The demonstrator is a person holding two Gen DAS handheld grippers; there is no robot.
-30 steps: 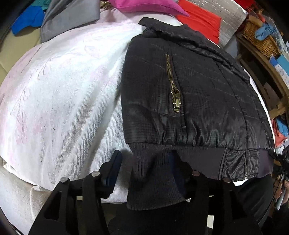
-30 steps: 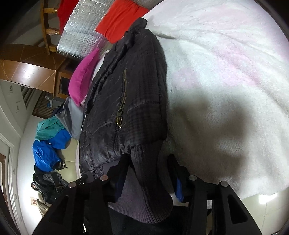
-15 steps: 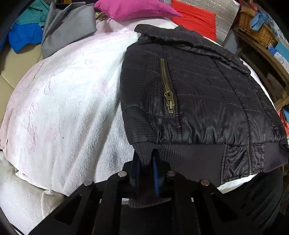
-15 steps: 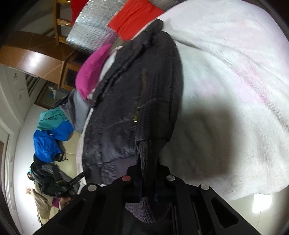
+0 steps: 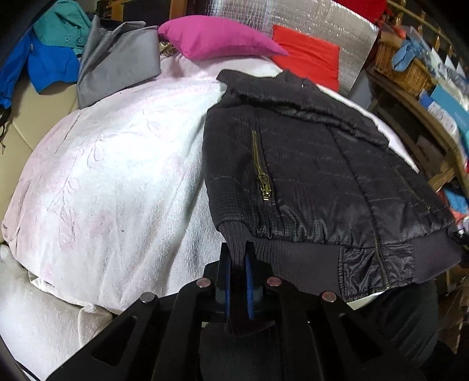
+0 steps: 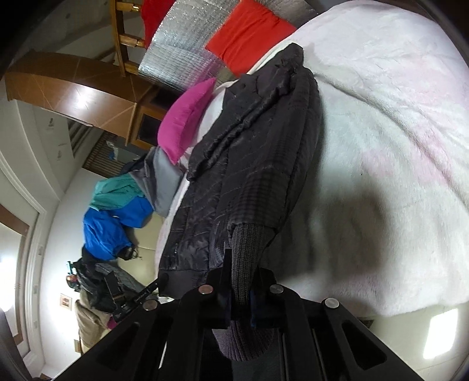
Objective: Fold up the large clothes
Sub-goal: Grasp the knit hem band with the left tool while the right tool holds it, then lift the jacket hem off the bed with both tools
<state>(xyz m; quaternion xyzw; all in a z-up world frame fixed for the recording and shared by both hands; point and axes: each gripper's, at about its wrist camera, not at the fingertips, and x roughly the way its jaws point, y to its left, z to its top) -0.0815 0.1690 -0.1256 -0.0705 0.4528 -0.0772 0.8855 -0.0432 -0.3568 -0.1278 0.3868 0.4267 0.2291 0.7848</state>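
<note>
A: Where does the black jacket (image 5: 316, 164) lie?

B: Spread flat on the white blanket (image 5: 111, 175), collar toward the pillows, its brass pocket zipper (image 5: 261, 167) facing up. The ribbed hem (image 5: 296, 255) runs along the blanket's near edge.

A: And the grippers?

B: The left gripper (image 5: 237, 258) has its jaws clamped tight on the ribbed hem at one corner, the knit pinched between the blue pads. The right gripper (image 6: 240, 272) is likewise closed hard on the ribbed knit at the other corner (image 6: 246, 243), with cloth hanging below the pads.

A: What surrounds it?

B: A pink pillow (image 5: 217, 38) and a red pillow (image 5: 307, 55) lie beyond the collar against a silver quilted sheet (image 5: 296, 17). A grey garment (image 5: 117, 55) and blue and teal clothes (image 5: 49, 55) lie well apart off the blanket's far corner. A wicker basket (image 5: 401, 67) stands on a wooden shelf at the side.
</note>
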